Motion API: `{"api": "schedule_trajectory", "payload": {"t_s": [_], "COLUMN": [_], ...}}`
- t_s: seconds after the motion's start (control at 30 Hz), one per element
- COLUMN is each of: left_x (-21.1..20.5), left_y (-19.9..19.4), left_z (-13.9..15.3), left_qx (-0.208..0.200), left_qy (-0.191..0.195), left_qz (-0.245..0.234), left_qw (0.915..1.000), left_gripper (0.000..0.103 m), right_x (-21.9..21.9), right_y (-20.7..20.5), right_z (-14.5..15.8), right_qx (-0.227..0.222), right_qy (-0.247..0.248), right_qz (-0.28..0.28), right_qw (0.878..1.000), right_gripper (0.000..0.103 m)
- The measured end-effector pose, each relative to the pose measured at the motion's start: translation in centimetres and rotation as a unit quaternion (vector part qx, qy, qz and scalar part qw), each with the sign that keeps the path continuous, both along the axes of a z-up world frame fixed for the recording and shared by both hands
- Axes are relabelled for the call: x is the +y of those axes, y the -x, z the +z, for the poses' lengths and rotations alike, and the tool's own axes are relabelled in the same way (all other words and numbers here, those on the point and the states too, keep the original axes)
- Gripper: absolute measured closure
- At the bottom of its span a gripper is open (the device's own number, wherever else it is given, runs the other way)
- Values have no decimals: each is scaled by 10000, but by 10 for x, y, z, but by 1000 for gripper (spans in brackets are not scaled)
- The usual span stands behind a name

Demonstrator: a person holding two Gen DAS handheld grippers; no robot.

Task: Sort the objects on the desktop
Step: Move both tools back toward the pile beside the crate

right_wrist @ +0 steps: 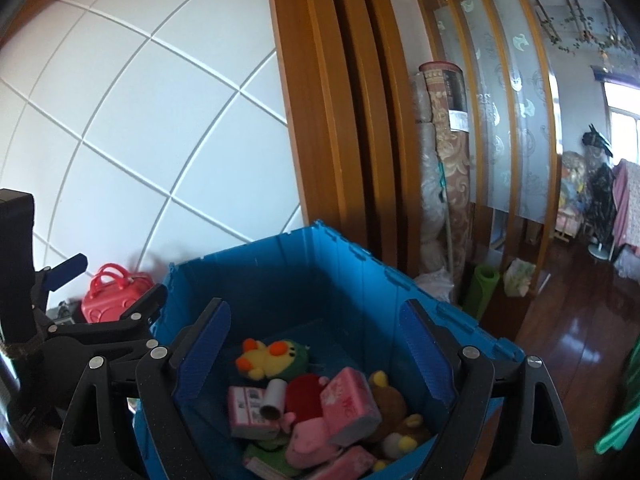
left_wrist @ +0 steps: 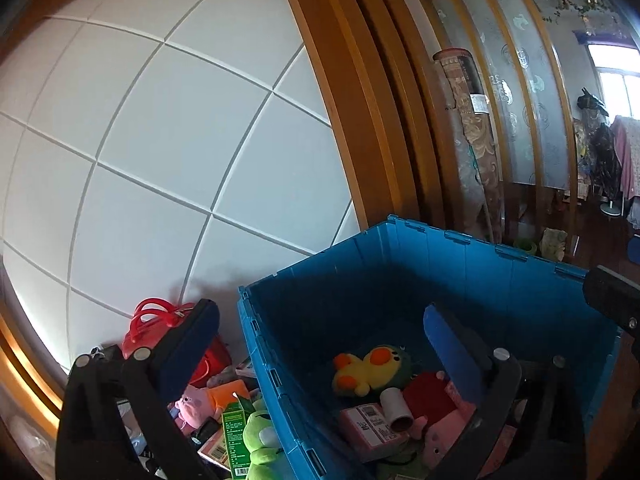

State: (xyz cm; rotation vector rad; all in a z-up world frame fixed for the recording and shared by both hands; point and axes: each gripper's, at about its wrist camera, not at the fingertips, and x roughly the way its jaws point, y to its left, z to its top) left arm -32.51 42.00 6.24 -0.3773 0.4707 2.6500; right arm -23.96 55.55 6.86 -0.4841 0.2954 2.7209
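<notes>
Left wrist view, left hand-held gripper (left_wrist: 320,344): your blue-padded fingers are spread wide with nothing between them, so it is released. One finger sits over the loose pile, the other over the bin, straddling the near wall, which suggests you are between a drop and the next pick.
Left wrist view, open blue plastic storage bin (left_wrist: 472,248): it fills the 3 to 6 o'clock part of the picture and stands against the white tiled wall (left_wrist: 160,140). It already holds sorted things, likely so they stay together: a yellow and green plush duck (left_wrist: 370,368), a pink printed carton (left_wrist: 370,428) and a white cardboard tube (left_wrist: 396,408) lying on it.
Left wrist view, unsorted pile: at 7 o'clock, outside the bin on what I take to be the desk, lie a green frog plush (left_wrist: 262,438), a pink plush pig (left_wrist: 196,404), a green printed box (left_wrist: 234,432) and a glossy red handbag (left_wrist: 160,324) near the wall.
Right wrist view, right hand-held gripper (right_wrist: 316,360): also released and empty, held above the bin and looking down into it.
Right wrist view, bin contents: a pink tissue pack (right_wrist: 350,404) and a brown bear plush (right_wrist: 390,400) lie at 5 o'clock, heaped with the rest.
Judgement: the pile outside is what remains for you.
</notes>
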Motion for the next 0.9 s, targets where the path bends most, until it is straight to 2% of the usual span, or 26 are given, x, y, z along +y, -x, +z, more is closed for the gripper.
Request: {"api": "schedule_trajectory", "payload": {"t_s": [0.27,0.47,0.67,0.77,0.9], "left_x": [-27,-64,-149,-197,-262], "left_y": [-9,-21,-33,-32,-25], "left_z": [0,-5,-22,-34,-47], "left_qx": [-25,25,112,157,122], "left_qy": [-102,-245,-368,-272,-330], "left_qz": [198,490,1037,1498,2067], "left_qw": [9997,9985,9939,9882,9778], "left_gripper": [0,0,0,0,0], "right_x": [-18,-35,-65,-85,-117], "right_y": [-17,-26,-37,-40,-25], "right_z": [1,-1,-8,-14,-23], "right_qx": [144,276,351,474,333], "right_qy": [-25,-102,-126,-200,-222], "right_qz": [263,512,878,981,1339], "right_qw": [9995,9983,9954,9938,9902], "right_gripper": [15,13,11,8,8]}}
